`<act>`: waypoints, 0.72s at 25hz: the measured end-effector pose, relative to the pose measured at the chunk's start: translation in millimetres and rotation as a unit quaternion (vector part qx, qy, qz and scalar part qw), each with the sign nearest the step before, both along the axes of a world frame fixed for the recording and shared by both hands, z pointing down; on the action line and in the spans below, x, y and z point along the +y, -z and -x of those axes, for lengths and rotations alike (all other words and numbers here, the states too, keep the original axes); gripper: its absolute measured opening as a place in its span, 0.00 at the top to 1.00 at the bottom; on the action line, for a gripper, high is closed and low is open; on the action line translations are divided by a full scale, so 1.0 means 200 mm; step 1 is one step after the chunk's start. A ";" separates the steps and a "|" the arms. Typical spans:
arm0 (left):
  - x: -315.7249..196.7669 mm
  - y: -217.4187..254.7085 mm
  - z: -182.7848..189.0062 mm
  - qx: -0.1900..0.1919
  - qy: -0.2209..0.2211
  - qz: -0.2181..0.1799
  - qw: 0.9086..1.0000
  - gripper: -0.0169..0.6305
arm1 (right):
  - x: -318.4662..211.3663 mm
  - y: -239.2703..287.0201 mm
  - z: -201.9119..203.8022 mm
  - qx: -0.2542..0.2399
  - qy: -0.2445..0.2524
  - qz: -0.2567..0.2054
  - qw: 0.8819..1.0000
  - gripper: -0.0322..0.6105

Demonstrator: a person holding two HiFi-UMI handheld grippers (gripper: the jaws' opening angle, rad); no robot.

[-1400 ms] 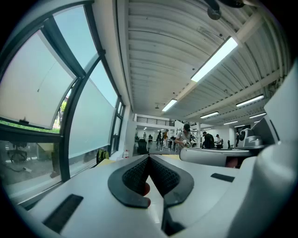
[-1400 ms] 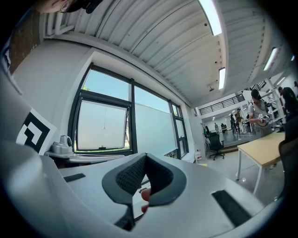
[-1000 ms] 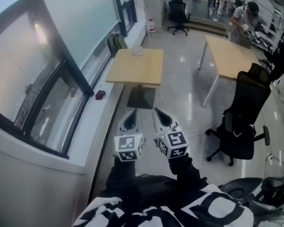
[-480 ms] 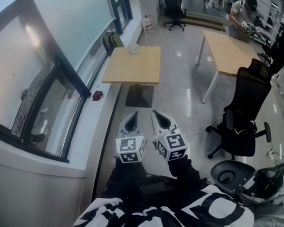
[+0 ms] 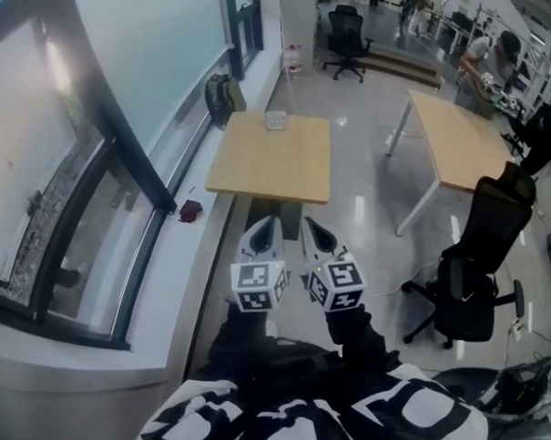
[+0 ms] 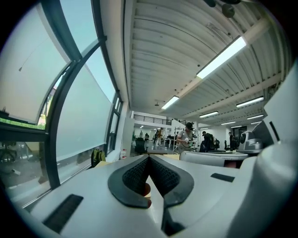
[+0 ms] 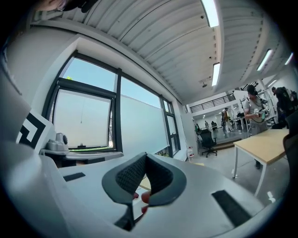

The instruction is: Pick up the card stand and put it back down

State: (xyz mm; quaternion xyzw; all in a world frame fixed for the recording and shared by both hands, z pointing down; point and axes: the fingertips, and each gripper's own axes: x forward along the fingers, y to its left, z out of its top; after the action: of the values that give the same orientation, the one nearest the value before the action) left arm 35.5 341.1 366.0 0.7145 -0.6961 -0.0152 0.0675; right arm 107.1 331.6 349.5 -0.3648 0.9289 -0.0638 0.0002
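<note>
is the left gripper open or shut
Shut: the left gripper has its pads meeting at the tips, with nothing between them.

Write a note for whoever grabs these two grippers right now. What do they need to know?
Left gripper: jaws shut, nothing between them.
Right gripper: jaws shut, also empty.
Both are held side by side in front of the person, pointing towards the small wooden table by the window.
The card stand sits near the table's far edge, small and pale, too far off to see in detail.
Done: nothing yet; the stand is untouched.
Left: get close to the table, open a gripper, lift the stand, then set it back down.
</note>
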 end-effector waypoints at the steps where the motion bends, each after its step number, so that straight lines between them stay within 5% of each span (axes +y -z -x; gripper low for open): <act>1: -0.07 0.00 0.06 0.002 -0.001 -0.001 1.000 0.97 | -0.07 0.00 0.06 0.004 -0.002 -0.001 1.000 0.92; 8: -0.37 -0.06 0.45 0.050 0.010 0.012 0.999 0.97 | -0.39 -0.06 0.43 0.034 -0.007 0.012 0.999 0.92; 18: -0.76 -0.22 0.71 0.033 0.035 0.044 0.998 0.97 | -0.83 -0.21 0.59 0.027 -0.013 0.050 0.998 0.92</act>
State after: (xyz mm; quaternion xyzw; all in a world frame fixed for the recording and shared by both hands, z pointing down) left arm -107.0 189.6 410.3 0.6851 -0.7181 -0.0110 0.1214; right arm -11.4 164.6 391.1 -0.3783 0.9192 -0.1009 -0.0421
